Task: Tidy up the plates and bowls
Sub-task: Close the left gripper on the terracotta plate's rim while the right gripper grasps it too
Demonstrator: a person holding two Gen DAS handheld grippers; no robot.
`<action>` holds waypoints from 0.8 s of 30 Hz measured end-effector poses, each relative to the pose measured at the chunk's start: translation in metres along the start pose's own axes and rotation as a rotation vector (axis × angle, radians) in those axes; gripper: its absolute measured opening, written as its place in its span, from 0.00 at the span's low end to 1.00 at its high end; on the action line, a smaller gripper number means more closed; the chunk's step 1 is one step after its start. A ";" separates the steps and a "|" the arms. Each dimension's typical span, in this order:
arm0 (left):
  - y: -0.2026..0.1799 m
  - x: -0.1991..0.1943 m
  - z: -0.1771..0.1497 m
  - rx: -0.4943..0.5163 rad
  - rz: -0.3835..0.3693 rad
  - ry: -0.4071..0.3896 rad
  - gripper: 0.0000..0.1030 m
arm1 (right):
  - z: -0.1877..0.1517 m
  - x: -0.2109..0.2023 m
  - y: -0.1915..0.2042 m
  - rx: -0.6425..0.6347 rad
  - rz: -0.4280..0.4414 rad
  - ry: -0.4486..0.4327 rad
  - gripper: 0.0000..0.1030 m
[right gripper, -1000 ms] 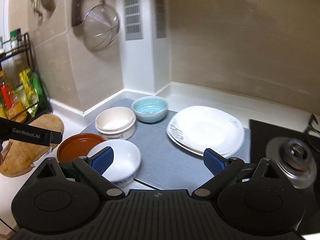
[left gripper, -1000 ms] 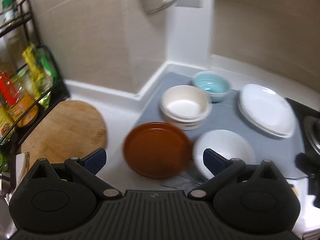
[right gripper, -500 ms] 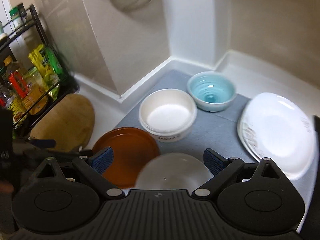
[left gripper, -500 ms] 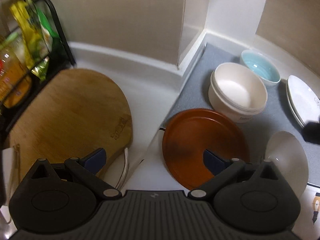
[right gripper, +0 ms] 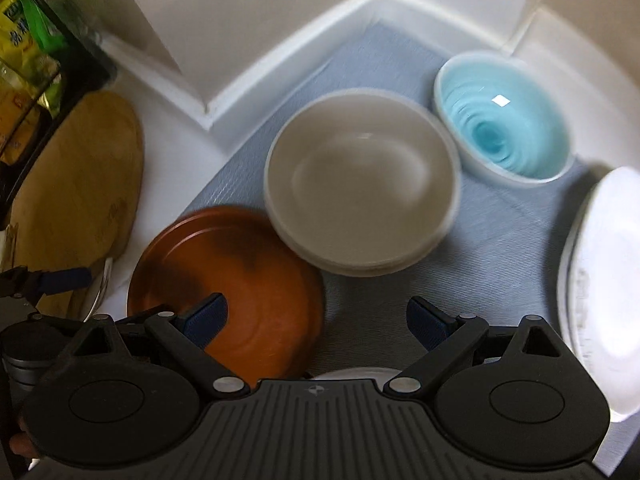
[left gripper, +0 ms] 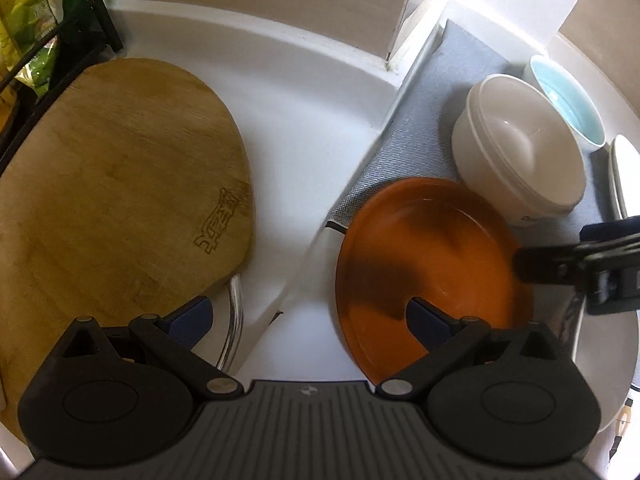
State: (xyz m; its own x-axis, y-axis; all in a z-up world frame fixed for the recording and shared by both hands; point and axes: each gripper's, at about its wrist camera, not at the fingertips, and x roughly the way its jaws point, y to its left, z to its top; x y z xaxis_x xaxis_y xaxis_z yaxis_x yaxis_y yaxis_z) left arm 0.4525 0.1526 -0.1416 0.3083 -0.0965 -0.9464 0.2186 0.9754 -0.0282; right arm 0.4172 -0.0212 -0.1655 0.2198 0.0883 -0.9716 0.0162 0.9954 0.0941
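An orange-brown plate (left gripper: 432,264) lies at the near left corner of the grey mat (left gripper: 424,120); it also shows in the right wrist view (right gripper: 240,300). Behind it stands a stack of cream bowls (right gripper: 360,184), and a light blue bowl (right gripper: 504,120) sits beyond them. White plates (right gripper: 604,280) lie stacked at the right. My left gripper (left gripper: 308,320) is open and empty, low over the plate's left edge and the counter. My right gripper (right gripper: 316,320) is open and empty, low over the mat between the brown plate and the white plates. A white bowl's rim (right gripper: 352,374) peeks out beneath it.
A round wooden cutting board (left gripper: 112,200) lies on the white counter at the left, with a metal handle (left gripper: 236,320) at its near edge. A black wire rack with food packets (left gripper: 36,20) stands at the far left. Walls close the back corner.
Both grippers have dropped lower and moved forward toward the dishes. The left view has swung left toward the cutting board. The white bowl has slipped under the right gripper's body.
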 end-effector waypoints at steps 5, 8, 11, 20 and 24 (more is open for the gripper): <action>0.001 0.009 0.003 0.000 -0.014 0.035 1.00 | 0.005 0.023 -0.001 0.010 -0.037 0.059 0.94; 0.002 0.012 0.004 -0.003 -0.022 0.044 1.00 | 0.007 0.033 0.002 -0.001 -0.056 0.084 0.94; 0.000 0.014 0.006 0.005 -0.022 0.047 1.00 | 0.005 0.041 0.004 0.007 -0.063 0.099 0.94; 0.005 0.010 0.007 -0.007 -0.014 0.029 0.86 | 0.000 0.045 0.016 -0.020 -0.091 0.082 0.92; 0.022 0.004 0.008 -0.077 -0.032 0.023 0.72 | -0.010 0.034 0.028 -0.051 -0.052 0.045 0.65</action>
State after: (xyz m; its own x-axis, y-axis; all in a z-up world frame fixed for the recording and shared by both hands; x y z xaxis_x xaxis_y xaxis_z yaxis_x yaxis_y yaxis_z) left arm 0.4662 0.1719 -0.1434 0.2811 -0.1238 -0.9517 0.1556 0.9844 -0.0821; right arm 0.4156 0.0100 -0.1977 0.1754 0.0370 -0.9838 -0.0239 0.9992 0.0333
